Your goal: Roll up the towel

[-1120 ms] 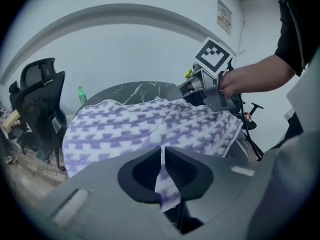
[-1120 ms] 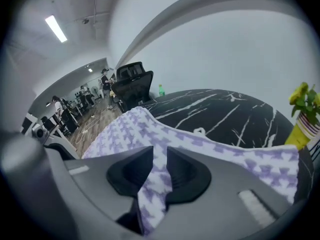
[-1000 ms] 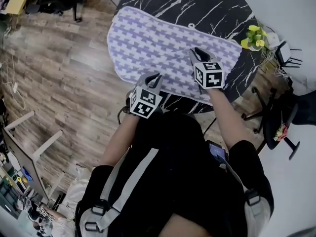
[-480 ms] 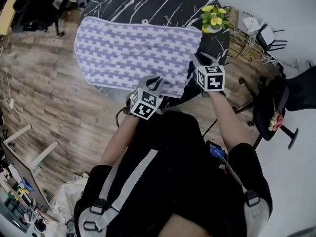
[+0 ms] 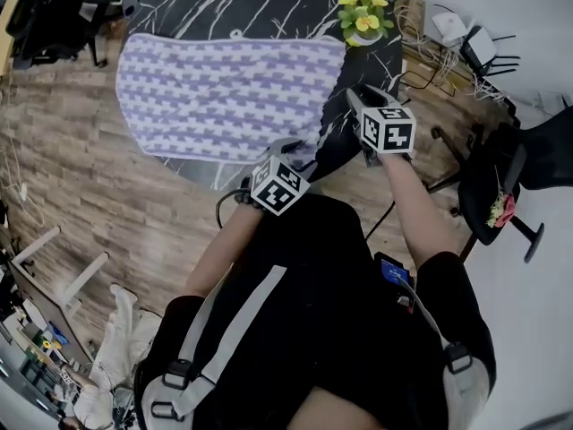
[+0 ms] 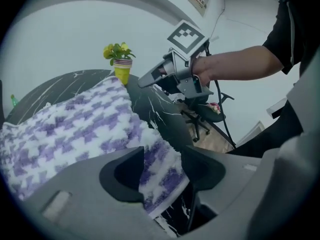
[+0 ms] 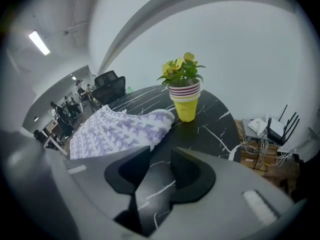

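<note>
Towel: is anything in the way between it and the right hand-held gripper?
Nothing visible. Only bare table lies between the right hand-held gripper, whose empty jaws have just been opening, and the towel; the flower pot stands off to the side.

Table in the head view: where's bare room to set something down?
Widest bare marble on the table: the far strip beyond the towel. A narrower strip runs between towel and right rim, crowded by the flower pot and the right gripper, jaws just opened, empty. The left gripper, jaws just opened, straddles the towel's near corner.
</note>
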